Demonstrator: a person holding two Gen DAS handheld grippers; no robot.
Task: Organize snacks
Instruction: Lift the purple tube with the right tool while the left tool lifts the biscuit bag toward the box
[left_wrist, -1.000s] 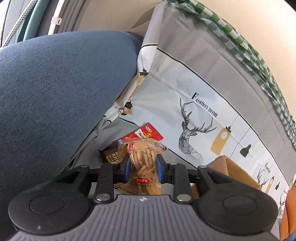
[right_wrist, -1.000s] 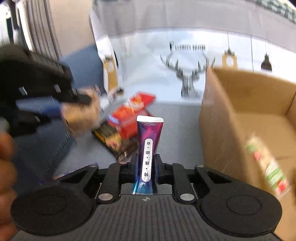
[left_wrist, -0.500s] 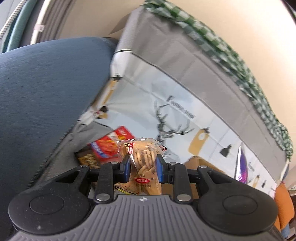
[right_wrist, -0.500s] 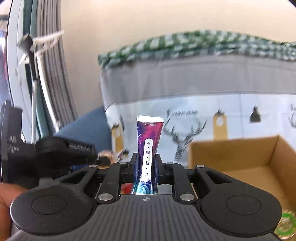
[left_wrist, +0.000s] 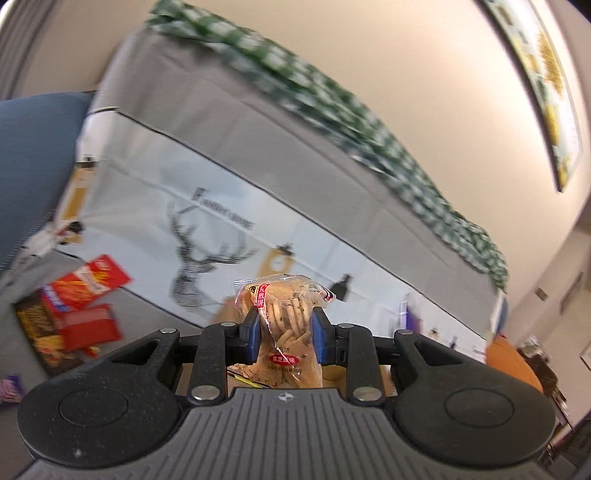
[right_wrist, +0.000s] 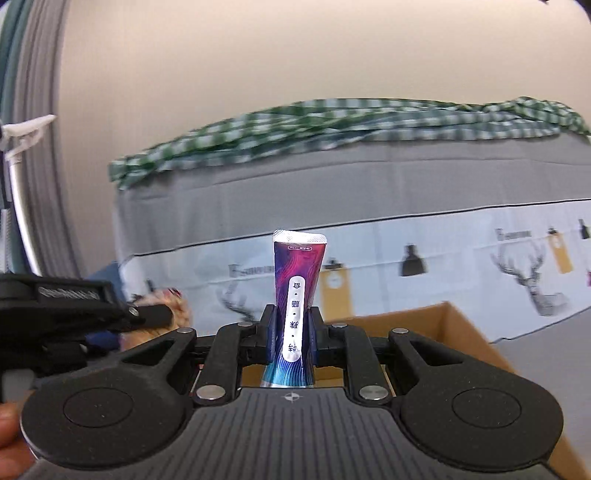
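While pinched between the blue pads (left_wrist: 253, 334) of the left tongs (left_wrist: 284, 332), clear crinkly packet of pale finger-shaped biscuits (left_wrist: 285, 314) standing upright with its sealed top fanning out above the fingers — tongs closed partway, snug against both sides of the wrapper. Behind it, a slice of brown cardboard box (left_wrist: 226, 312), mostly hidden by the packet and the tool. Off to the left on the grey floor (left_wrist: 155, 317), a loose heap of red and dark snack packs (left_wrist: 75, 308), well apart from the held packet. Beyond, grey-and-white printed cloth with deer heads and hanging lamps (left_wrist: 207, 236), draped down a bed's side, green checked blanket (left_wrist: 369, 122) bunched along the top, cream wall above.

In the right wrist view, right tongs (right_wrist: 293, 334) closed almost fully on a slim purple-and-magenta foil sachet with a white label strip (right_wrist: 297, 291) — gripped low on its body, standing upright, crimped silver end on top. Directly beyond and below, open brown cardboard box (right_wrist: 443, 332), its rim and inner wall visible to the right. At the left edge, the other black tool with the biscuit packet, blurred, and a fingertip (right_wrist: 9, 439) at the lower corner.
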